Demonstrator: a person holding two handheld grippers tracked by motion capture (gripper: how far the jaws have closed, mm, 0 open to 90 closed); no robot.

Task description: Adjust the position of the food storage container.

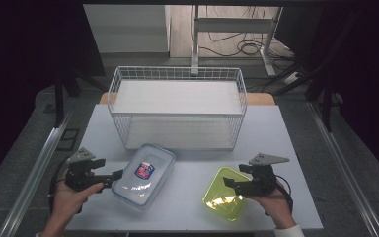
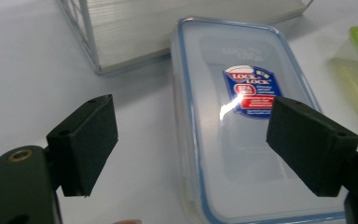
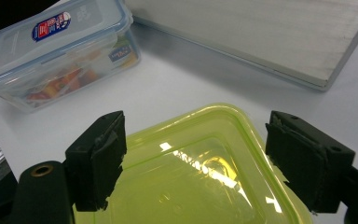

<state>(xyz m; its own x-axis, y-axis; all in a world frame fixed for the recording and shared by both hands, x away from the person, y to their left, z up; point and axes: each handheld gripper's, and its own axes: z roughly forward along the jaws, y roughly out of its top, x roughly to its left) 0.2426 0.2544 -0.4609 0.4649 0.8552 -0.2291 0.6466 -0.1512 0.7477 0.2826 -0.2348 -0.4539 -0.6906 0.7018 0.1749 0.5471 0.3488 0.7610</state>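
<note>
A clear lidded box point(image 1: 143, 175) with a blue-trimmed lid and a red-and-blue label lies on the white table, front left of centre. My left gripper point(image 1: 111, 179) is at its near left end, open. In the left gripper view the box point(image 2: 242, 140) lies below the open left gripper point(image 2: 193, 116), one jaw over the bare table and the other over the lid. A translucent green box point(image 1: 223, 200) sits at the front right. My right gripper point(image 1: 232, 177) hovers open over it, with the green box point(image 3: 191, 177) under the spread jaws of the gripper point(image 3: 196, 133). Coloured contents show inside the clear box point(image 3: 56, 51).
A white wire basket point(image 1: 177, 106) with a flat shelf stands at the back middle of the table point(image 1: 276, 133). Its base board point(image 3: 261, 37) lies just beyond the green box. Metal rails run along both sides of the table, and cables lie on the floor behind.
</note>
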